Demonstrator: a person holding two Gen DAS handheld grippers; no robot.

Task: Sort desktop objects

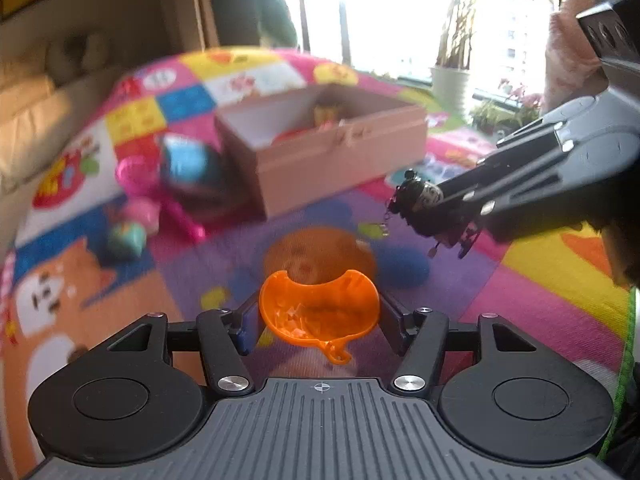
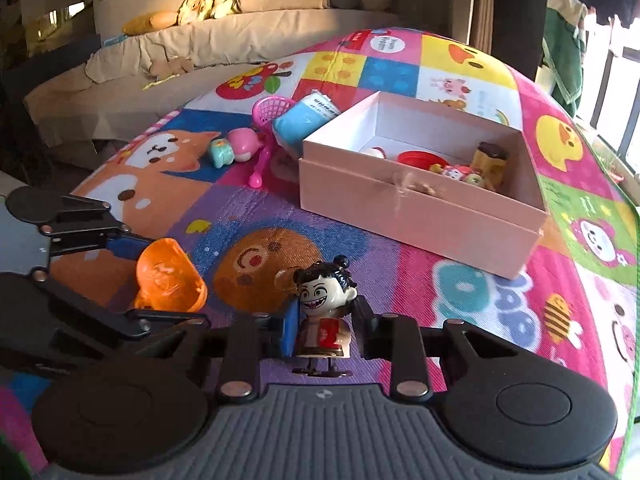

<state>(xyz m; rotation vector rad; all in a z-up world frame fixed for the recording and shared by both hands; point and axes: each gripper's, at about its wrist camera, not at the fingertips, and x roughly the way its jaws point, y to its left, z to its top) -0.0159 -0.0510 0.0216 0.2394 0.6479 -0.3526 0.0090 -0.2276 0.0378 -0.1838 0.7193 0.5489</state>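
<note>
The left black two-finger claw [image 1: 319, 316] grips an orange plastic cup; the right black claw [image 2: 326, 326] (just to its right) clamps a small dark-haired figurine, both raised.

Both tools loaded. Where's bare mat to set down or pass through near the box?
Free: the mat between the tools and the pink box's near wall, and right of the box. Crowded: left of the box, where the blue pouch, pink net scoop and small toys cluster.
</note>
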